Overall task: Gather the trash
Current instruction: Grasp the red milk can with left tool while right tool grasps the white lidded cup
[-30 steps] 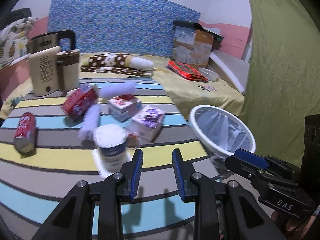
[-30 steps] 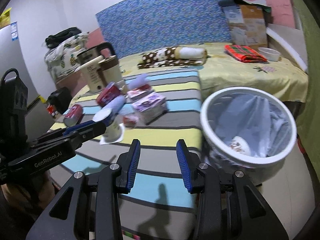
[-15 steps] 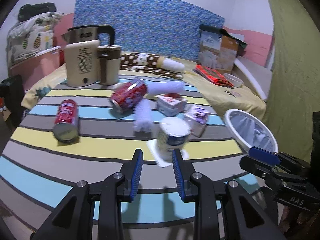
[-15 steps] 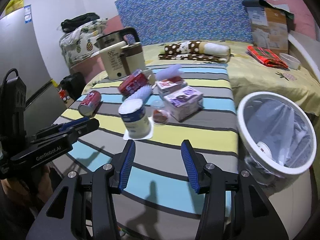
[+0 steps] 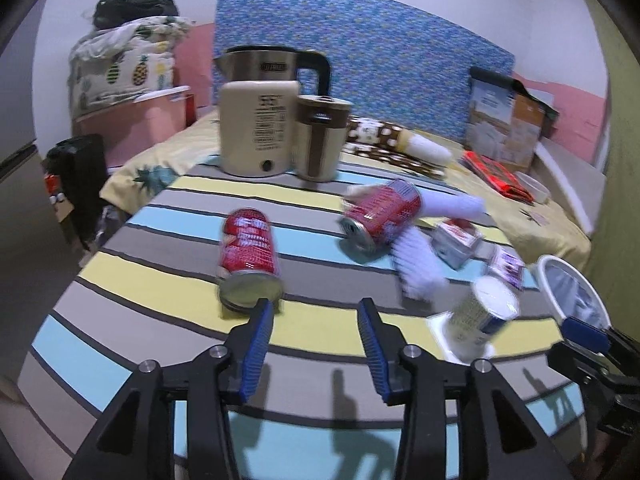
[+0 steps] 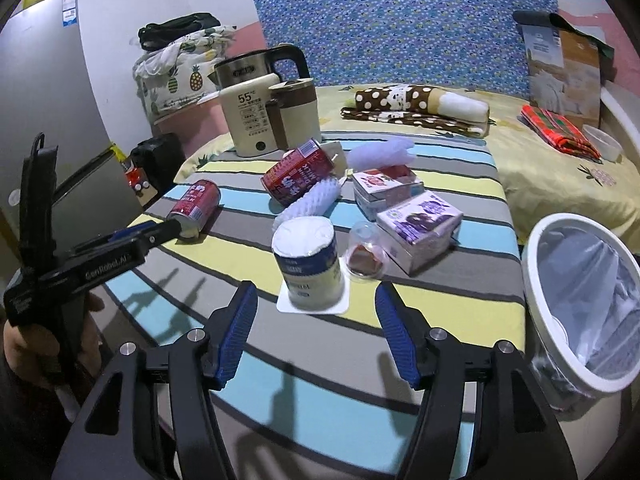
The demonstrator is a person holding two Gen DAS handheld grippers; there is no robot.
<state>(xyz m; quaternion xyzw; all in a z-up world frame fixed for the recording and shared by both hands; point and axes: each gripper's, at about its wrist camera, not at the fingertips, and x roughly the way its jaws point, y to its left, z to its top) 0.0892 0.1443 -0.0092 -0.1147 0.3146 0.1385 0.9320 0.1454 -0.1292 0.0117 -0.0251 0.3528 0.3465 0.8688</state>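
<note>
**Both grippers wide over the striped bed**

The left gripper (image 5: pixel 316 312) and right gripper (image 6: pixel 316 296) have just been opening; their fingers hold nothing. Just beyond the right stands a white tub (image 6: pixel 308 264); a red can (image 5: pixel 248 256) lies beyond the left. The bin (image 6: pixel 584 300) sits right.

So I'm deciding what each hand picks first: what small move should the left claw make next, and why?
Probably ease the left claw forward and slightly left, around the nearest red can. Its jaws have just been opening, nothing is between them, and the can lies on its side just ahead, clear of the other litter. The right claw already faces the white cup.
</note>
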